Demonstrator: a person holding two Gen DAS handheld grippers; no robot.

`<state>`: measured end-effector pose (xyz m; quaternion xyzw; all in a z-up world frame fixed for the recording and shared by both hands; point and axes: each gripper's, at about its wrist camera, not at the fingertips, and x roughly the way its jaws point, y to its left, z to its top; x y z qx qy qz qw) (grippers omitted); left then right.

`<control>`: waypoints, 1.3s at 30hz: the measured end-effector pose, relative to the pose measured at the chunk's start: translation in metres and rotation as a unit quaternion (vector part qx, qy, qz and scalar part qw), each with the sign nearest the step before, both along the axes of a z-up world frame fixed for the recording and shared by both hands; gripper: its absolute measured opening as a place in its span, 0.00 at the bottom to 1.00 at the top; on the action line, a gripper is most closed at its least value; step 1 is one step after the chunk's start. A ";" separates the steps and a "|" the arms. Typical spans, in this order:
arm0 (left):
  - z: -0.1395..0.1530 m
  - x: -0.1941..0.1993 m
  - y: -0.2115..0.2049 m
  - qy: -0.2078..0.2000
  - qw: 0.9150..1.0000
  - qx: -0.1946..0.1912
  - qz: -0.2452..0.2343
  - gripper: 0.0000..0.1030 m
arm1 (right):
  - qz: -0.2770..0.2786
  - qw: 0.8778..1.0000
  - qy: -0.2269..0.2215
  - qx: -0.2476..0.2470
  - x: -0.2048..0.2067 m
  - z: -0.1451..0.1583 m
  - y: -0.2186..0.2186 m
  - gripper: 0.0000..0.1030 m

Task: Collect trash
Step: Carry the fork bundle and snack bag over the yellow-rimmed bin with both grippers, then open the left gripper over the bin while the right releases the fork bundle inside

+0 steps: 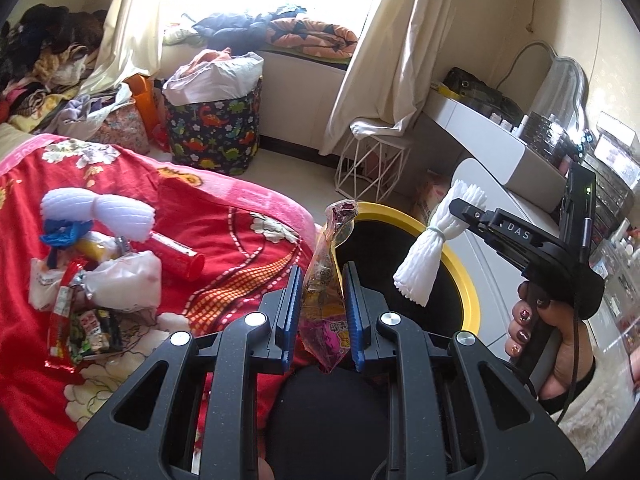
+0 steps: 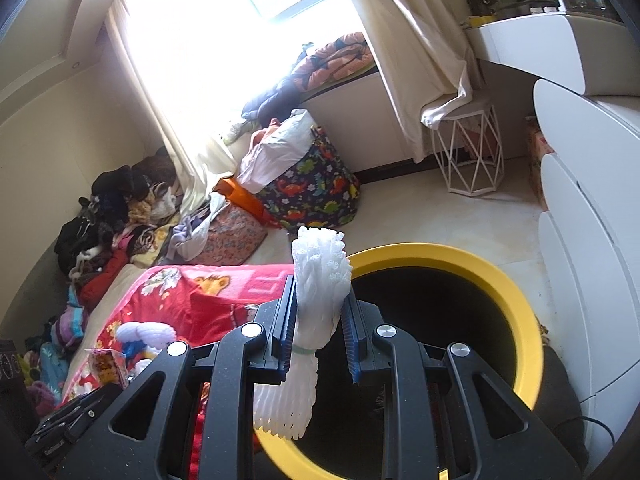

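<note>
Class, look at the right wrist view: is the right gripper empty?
No. The right gripper is closed on a white foam net above the yellow-rimmed bin.

Cream walls (image 2: pixel 48 92) and a pale tiled floor (image 2: pixel 420 208), washed by strong daylight from a wide window (image 2: pixel 224 12) hung with cream curtains (image 1: pixel 404 40). Below the glass, a white window bench (image 1: pixel 296 68) piled with an orange patterned quilt (image 1: pixel 316 36) and dark clothing (image 1: pixel 236 26); before it a dinosaur-print fabric bin (image 1: pixel 214 128), beside it a white wire-frame stool (image 2: pixel 468 152). At the right a white curved dressing table (image 1: pixel 484 136) with a silver-framed mirror (image 1: pixel 560 84), at the left a bed under a red floral blanket (image 1: pixel 120 184).
</note>
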<state>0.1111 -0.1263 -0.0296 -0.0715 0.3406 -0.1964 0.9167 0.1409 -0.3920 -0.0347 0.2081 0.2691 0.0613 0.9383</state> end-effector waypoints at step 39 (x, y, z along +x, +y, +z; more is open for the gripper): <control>-0.029 0.056 -0.086 0.035 0.997 0.013 -0.070 0.15 | -0.069 0.997 0.045 -0.001 0.004 -0.032 -0.055 0.22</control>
